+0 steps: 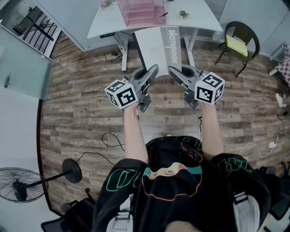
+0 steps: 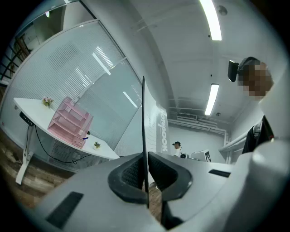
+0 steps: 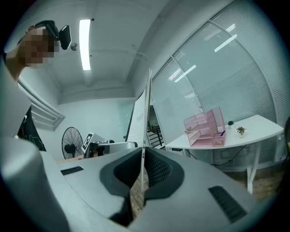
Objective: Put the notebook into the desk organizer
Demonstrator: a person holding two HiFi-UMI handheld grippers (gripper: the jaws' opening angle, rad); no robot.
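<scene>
My left gripper [image 1: 153,70] and right gripper [image 1: 172,70] are both clamped on the near edge of the notebook [image 1: 158,45], which hangs short of the desk [image 1: 201,18], so I'd advance them together, level, toward the organizer [image 1: 140,11] midway along the desk.

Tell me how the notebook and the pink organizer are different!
Colour: the notebook is pale grey and white; the organizer is pink.
Shape: the notebook is thin and flat; the organizer is boxy with open shelves.
Place: the notebook is up in the air, pinched at its near edge by the left hand-held gripper and right hand-held gripper; the organizer stands on the desk.
Shared: both sit straight ahead of the person.
</scene>
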